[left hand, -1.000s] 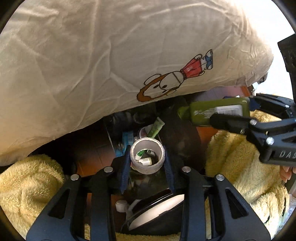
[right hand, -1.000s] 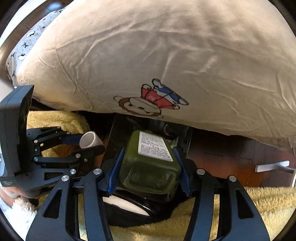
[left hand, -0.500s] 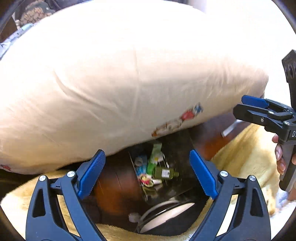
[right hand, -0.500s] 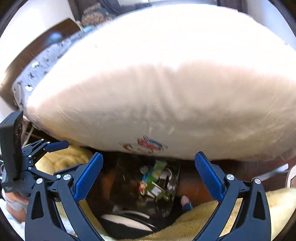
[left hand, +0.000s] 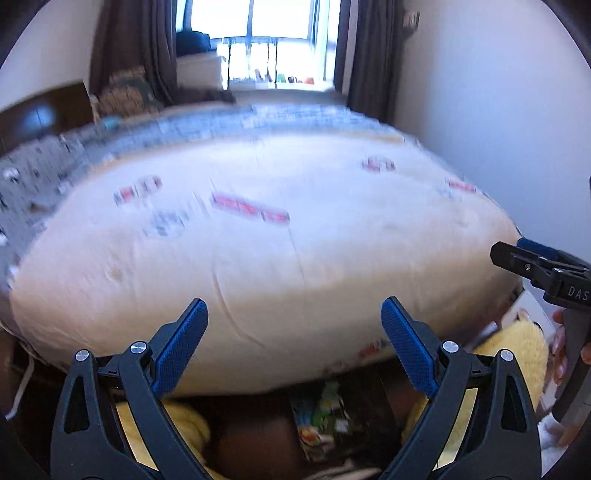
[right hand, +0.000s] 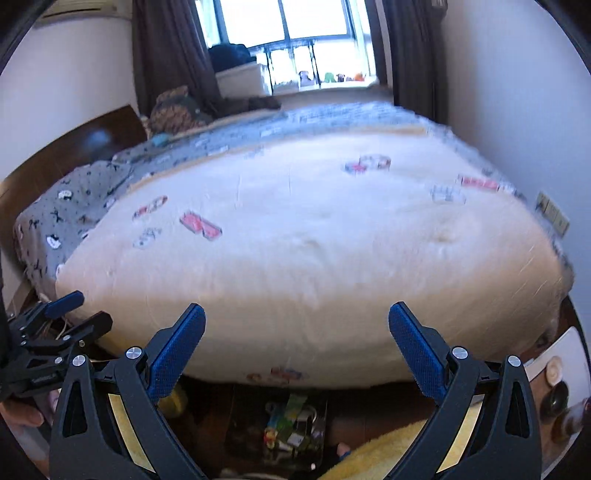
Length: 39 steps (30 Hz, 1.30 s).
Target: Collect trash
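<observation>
Trash [right hand: 291, 428] lies jumbled in a dark bin [right hand: 243, 417] on the floor at the foot of the bed [right hand: 314, 236], low in both views; it is a blurred mix of green, yellow and white bits, and neither the long axis nor the heading of any piece can be told. The left tool [left hand: 294, 345] hangs above the bin with its blue ribbed pads spread wide apart and nothing between them. The right tool [right hand: 296, 347] is likewise spread wide and bare, and shows side-on at the right edge of the left view. The left tool's black frame shows at the left edge of the right view. A puffy cream quilt [left hand: 258, 258] with small red-and-white prints bulges over the bed edge and overhangs the bin's far side. Fuzzy yellow fabric [left hand: 517, 354] flanks the bin on both sides. Beyond the quilt lie a grey patterned sheet [right hand: 62, 210], dark curtains [right hand: 166, 48] and a bright window [right hand: 291, 22].
</observation>
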Each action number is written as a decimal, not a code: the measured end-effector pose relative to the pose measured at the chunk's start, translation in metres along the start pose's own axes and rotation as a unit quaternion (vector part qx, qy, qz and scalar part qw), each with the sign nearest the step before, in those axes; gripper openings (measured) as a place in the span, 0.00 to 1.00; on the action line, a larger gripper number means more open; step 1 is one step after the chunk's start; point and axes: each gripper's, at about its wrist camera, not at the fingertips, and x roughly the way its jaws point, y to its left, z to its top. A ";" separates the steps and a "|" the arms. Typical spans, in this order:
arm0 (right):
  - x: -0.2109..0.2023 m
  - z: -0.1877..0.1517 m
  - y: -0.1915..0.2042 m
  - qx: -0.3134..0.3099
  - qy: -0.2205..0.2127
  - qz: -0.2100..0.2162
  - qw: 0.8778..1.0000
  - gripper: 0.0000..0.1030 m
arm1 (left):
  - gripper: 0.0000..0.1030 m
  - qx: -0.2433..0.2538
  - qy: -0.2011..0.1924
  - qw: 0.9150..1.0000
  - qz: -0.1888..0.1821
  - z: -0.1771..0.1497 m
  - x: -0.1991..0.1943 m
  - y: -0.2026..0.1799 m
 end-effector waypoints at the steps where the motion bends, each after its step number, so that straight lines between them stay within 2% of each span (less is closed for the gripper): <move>1: -0.002 -0.002 0.003 -0.005 -0.008 -0.005 1.000 0.97 | 0.87 0.004 -0.011 1.000 0.005 0.006 -0.006 -0.002; 7: -0.023 0.013 0.024 -0.034 -0.059 -0.029 0.997 0.97 | 0.90 0.000 -0.072 0.997 0.040 0.027 -0.034 -0.001; 12: -0.038 0.023 0.028 -0.033 -0.085 -0.048 0.995 0.97 | 0.90 -0.012 -0.101 0.993 0.066 0.043 -0.046 0.007; 39: -0.029 0.022 0.033 -0.031 -0.090 -0.054 0.994 0.97 | 0.90 -0.036 -0.111 0.991 0.061 0.038 -0.051 0.015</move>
